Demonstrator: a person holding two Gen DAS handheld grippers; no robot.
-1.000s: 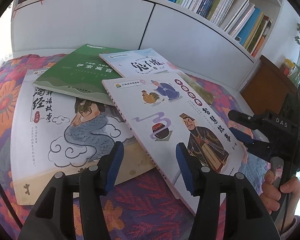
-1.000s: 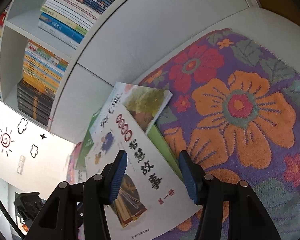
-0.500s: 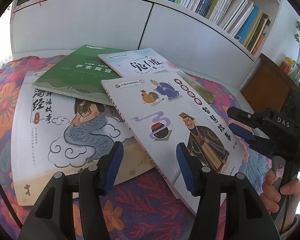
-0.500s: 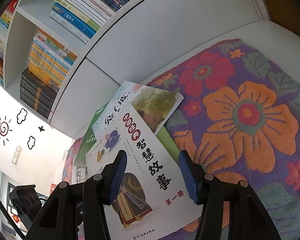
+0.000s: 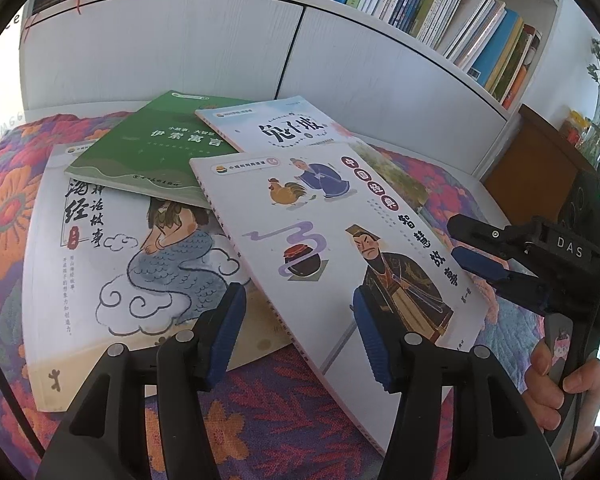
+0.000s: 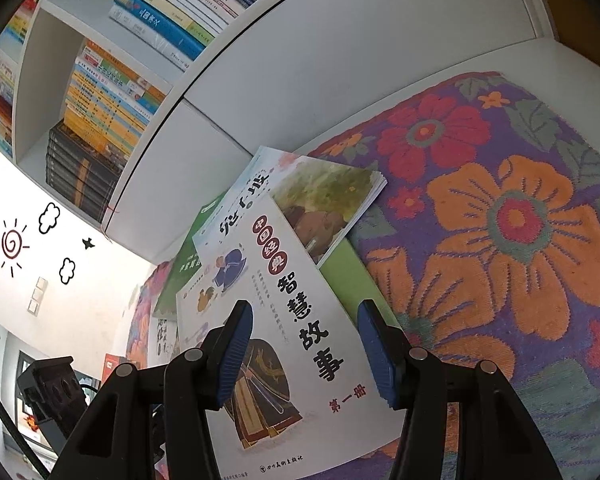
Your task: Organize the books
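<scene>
Books: four in a loose overlapping pile on the floral cloth, below the bookshelf.
White story book on top, over green book. Left hand-held gripper and right hand-held gripper hover at its edges, jaws apart, gripping nothing.

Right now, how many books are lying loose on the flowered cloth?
4. The wisdom-stories book lies on top, nearest both grippers. The calligraphy-title book is behind it, the green book to its left, the large mermaid book at the bottom. More may be hidden underneath.
</scene>
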